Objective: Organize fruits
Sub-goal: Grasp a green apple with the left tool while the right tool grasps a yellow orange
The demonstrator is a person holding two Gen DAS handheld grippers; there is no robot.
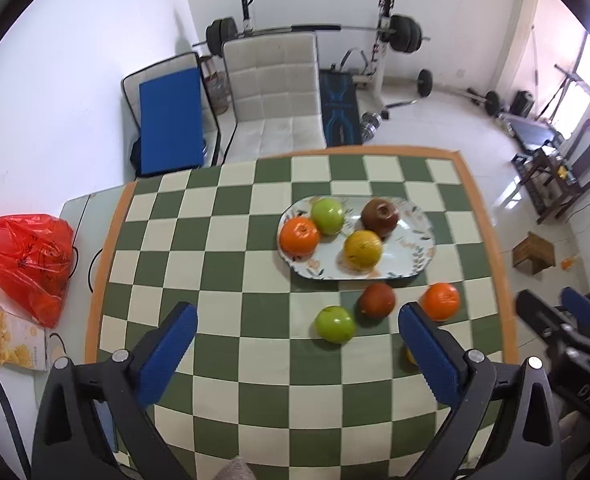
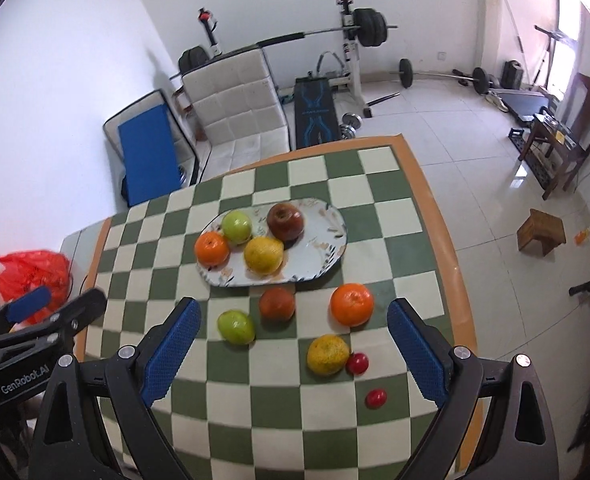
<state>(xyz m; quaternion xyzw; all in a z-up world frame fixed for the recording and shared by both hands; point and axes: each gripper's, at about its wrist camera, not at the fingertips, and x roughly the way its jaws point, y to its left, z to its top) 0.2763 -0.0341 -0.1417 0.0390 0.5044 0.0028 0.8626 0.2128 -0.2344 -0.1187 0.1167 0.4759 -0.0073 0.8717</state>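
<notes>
Left wrist view shows your left gripper (image 1: 297,330) spread wide with nothing between its blue pads, above the green-and-cream checkered tablecloth (image 1: 223,240). Right wrist view shows your right gripper (image 2: 295,324) likewise wide apart and empty.

On the oval white floral-rimmed plate (image 2: 327,236) you have four fruits: an orange (image 2: 212,249) at the left end, a green apple (image 2: 237,227) touching it, a yellow citrus (image 2: 263,255) near the front rim, and a dark red-brown apple (image 2: 285,221) at the back.

Loose on the cloth in front of the plate lie a second green apple (image 2: 236,327), a reddish-brown fruit (image 2: 277,303), a second orange (image 2: 352,304), a yellow-orange citrus (image 2: 328,354) and two small red round fruits (image 2: 357,363) (image 2: 376,398), one of them touching that citrus.

A red plastic bag (image 1: 27,256) sits off the cloth's left edge.
</notes>
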